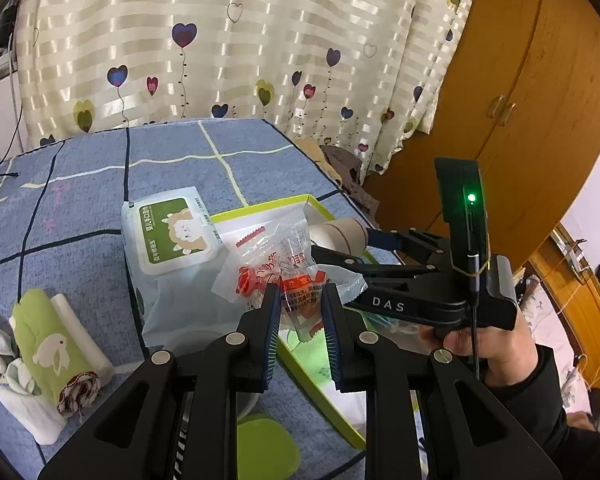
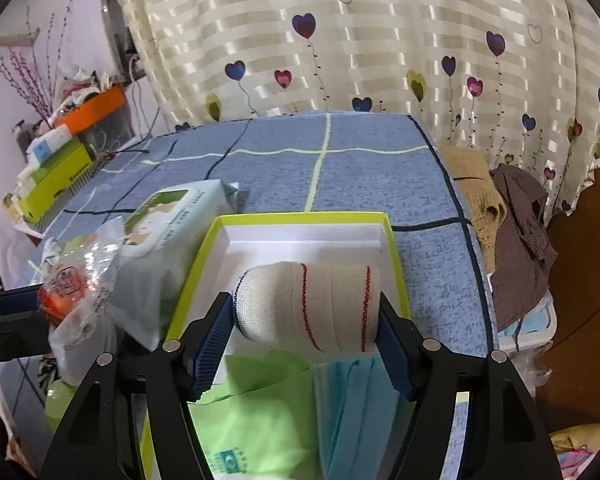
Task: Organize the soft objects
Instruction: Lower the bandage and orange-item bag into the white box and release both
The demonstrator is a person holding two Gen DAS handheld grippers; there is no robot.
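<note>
My left gripper [image 1: 300, 300] is shut on a clear plastic bag with red and orange contents [image 1: 288, 268], held over the near left edge of the green-rimmed white box [image 1: 320, 396]. My right gripper [image 2: 306, 322] is shut on a cream bandage roll with red stitch lines [image 2: 312, 304], held over the box [image 2: 304, 236]. The roll also shows in the left wrist view [image 1: 342, 234]. A green cloth [image 2: 256, 408] and a blue face mask [image 2: 352, 412] lie in the box. A wet wipes pack [image 1: 172, 236] lies left of the box.
A rolled green rabbit towel [image 1: 56, 344] and white cloths [image 1: 4, 360] lie on the blue bedspread [image 1: 80, 216] at left. Brown and tan clothes [image 2: 516, 232] hang at the bed's right edge. A cluttered shelf [image 2: 60, 148] stands far left, a wooden wardrobe [image 1: 520, 100] at right.
</note>
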